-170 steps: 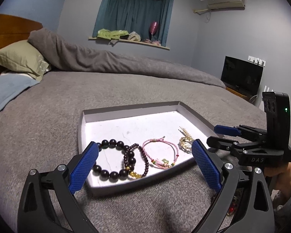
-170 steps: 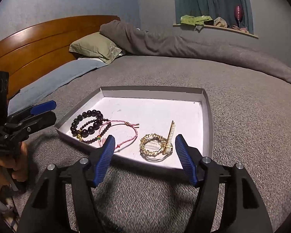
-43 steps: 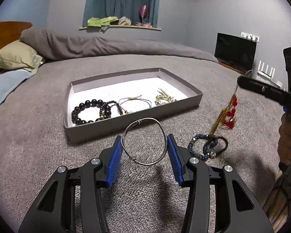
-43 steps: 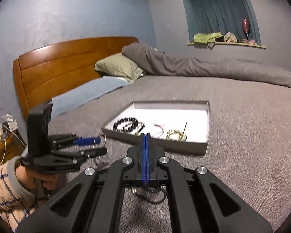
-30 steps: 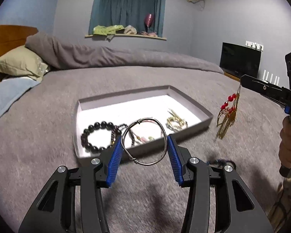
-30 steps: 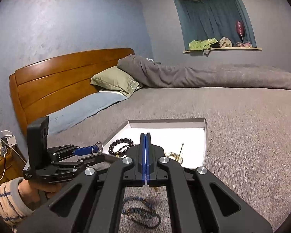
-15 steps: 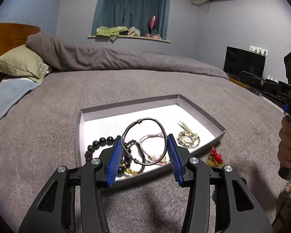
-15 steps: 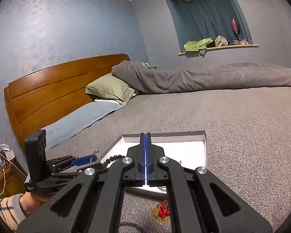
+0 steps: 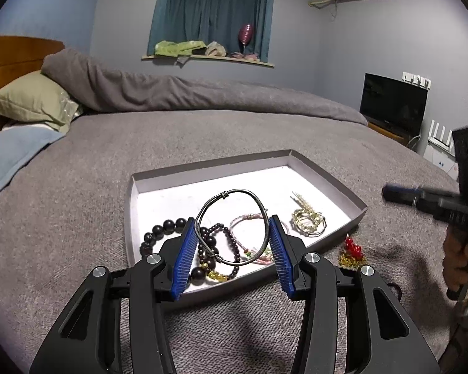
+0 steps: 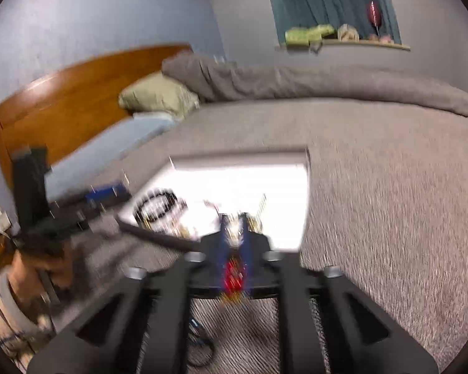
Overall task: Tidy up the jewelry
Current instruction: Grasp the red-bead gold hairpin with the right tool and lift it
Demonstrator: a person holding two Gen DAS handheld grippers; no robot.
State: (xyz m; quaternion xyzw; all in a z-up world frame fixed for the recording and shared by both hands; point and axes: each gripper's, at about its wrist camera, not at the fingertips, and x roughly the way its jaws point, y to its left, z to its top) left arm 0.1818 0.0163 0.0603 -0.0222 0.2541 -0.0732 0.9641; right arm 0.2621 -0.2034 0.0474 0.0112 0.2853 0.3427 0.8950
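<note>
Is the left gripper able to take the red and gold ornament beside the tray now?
Probably not. The left gripper is shut on the metal bangle above the tray. The red and gold ornament lies on the blanket off to its right; it must release first.

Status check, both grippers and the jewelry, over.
Left hand-held gripper shut on silver bangle, above the tray. Right hand-held gripper blurred, state unclear. Red-and-gold earring lies on the blanket, outside tray.

Tray (image 9: 333, 187), red-gold ornament (image 9: 352, 251) on bed (image 9: 78, 193)
</note>
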